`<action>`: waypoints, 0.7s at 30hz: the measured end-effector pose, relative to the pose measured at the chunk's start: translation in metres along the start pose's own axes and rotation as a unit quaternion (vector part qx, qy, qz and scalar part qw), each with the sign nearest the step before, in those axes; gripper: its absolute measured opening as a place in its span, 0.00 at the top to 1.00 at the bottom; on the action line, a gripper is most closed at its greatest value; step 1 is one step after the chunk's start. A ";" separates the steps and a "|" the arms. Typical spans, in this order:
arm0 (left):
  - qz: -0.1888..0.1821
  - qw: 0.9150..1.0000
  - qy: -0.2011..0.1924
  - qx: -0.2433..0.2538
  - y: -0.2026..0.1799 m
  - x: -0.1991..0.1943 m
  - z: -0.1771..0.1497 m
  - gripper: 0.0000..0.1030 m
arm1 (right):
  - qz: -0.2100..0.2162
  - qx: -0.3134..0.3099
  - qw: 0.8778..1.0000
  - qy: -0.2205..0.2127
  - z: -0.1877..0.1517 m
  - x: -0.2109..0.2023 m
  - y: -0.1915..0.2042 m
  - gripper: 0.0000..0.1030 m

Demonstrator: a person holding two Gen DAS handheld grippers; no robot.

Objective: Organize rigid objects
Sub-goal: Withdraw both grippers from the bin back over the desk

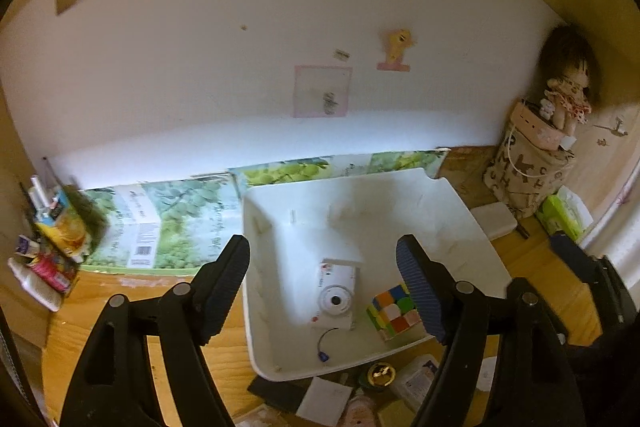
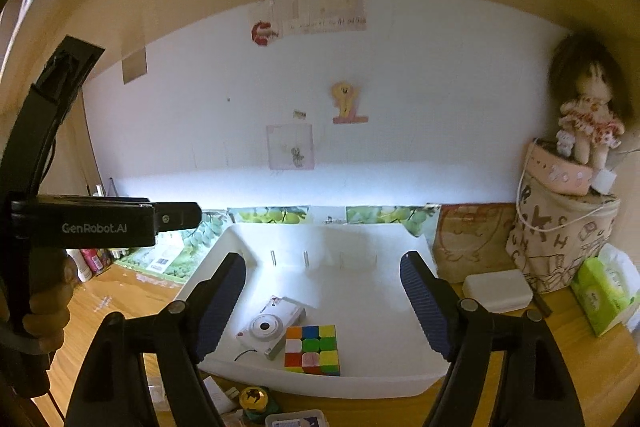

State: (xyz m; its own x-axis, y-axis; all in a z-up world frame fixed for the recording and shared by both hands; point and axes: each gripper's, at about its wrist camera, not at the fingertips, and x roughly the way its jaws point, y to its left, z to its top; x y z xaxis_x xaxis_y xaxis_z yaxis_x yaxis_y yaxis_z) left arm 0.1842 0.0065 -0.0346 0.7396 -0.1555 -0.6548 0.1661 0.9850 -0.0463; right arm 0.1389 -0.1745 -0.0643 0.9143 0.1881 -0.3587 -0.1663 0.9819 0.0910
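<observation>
Your left gripper [image 1: 323, 281] and right gripper [image 2: 323, 301] both hang wide apart and empty above the white bin [image 2: 384, 311], which sits on the wooden desk [image 2: 112, 301] against the back wall. Inside the bin, near its front edge, the small white camera [image 2: 269, 327] lies flat with its lens up, and the colourful puzzle cube [image 2: 313, 349] rests just beside it, touching or nearly so. A gold-capped jar [image 2: 253, 399] stands on the desk before the bin's front edge.
</observation>
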 end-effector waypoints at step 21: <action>0.006 1.000 -0.011 -0.007 0.014 -0.075 -0.052 0.18 | -0.043 -0.040 0.998 -0.028 -0.021 -0.094 0.042 0.19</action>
State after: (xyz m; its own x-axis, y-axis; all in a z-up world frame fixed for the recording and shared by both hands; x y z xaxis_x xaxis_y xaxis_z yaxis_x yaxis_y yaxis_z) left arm 0.0975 0.0362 -0.0251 0.7553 -0.1458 -0.6389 0.1481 0.9877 -0.0503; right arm 0.0386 -0.1506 -0.0459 0.9451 0.1034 -0.3100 -0.1128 0.9935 -0.0126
